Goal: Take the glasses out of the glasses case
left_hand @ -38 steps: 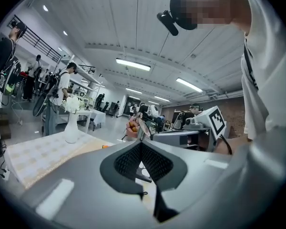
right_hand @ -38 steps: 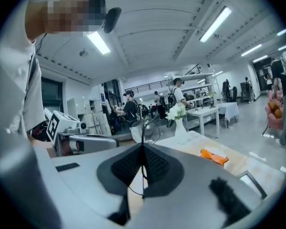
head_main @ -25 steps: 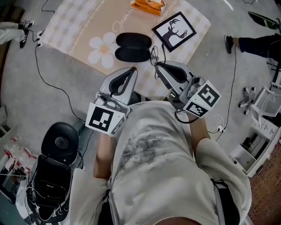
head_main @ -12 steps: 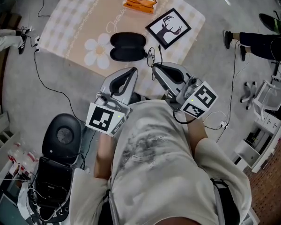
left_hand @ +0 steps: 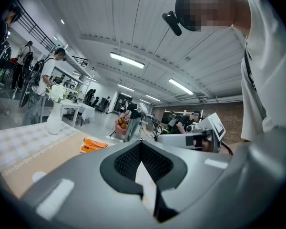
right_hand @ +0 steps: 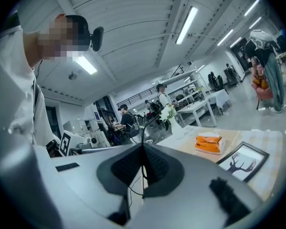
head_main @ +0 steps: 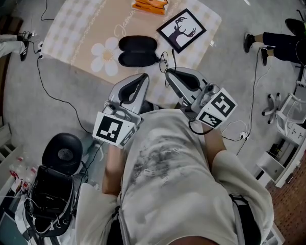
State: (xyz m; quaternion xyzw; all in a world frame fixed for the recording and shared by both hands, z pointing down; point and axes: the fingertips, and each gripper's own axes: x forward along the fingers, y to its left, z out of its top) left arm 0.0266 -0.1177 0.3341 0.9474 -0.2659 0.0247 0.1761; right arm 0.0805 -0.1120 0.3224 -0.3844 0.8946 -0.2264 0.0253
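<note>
Hovering closed before case (head_main: 137, 51): left gripper (head_main: 142, 77), right gripper (head_main: 169, 72).

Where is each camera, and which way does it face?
Head view: on the person's head, facing steeply down at the table and open glasses case; shows torso, left tool, right tool.
Left gripper view: on the left tool, looking along its closed jaws toward a white vase; shows shirt, right tool.
Right gripper view: on the right tool, along its closed jaws toward the deer picture; shows shirt.
Shared: all three show the orange pack.

Black glasses case (head_main: 137, 51), beige checked tablecloth (head_main: 81, 24)
</note>
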